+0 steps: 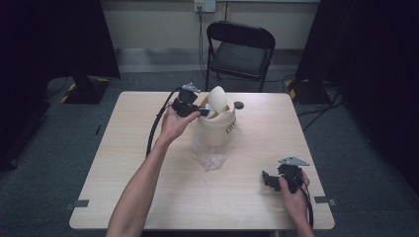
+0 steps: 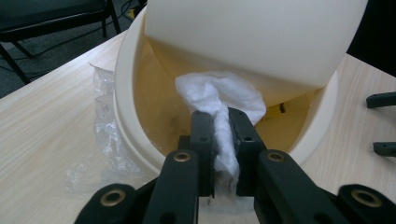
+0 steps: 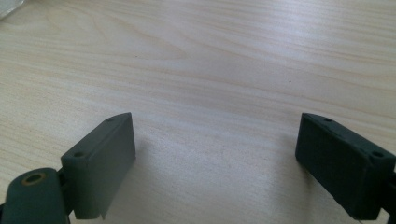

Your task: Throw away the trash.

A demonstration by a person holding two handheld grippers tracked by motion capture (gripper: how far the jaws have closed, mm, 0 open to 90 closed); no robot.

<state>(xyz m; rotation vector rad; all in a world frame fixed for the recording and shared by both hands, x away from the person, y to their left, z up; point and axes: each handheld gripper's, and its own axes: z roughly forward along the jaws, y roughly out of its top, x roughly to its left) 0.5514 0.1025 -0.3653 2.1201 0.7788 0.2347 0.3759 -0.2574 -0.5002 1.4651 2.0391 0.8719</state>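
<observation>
A cream bin (image 1: 216, 129) with a tilted swing lid (image 1: 218, 98) stands at the table's middle back. My left gripper (image 1: 203, 112) is at the bin's rim, shut on a crumpled white tissue (image 2: 219, 100). The tissue reaches into the bin's mouth (image 2: 154, 100) under the raised lid (image 2: 252, 37). My left gripper (image 2: 220, 122) pinches the tissue's lower part between both jaws. My right gripper (image 1: 267, 178) rests near the table's front right, held by a hand. My right gripper (image 3: 215, 140) stands open with bare wood between its jaws.
Clear crumpled plastic (image 1: 212, 158) lies around the bin's base and in front of it, also seen as plastic (image 2: 105, 135) at the bin's left. A small dark disc (image 1: 239, 105) sits behind the bin. A black folding chair (image 1: 240, 49) stands beyond the table (image 1: 123, 163).
</observation>
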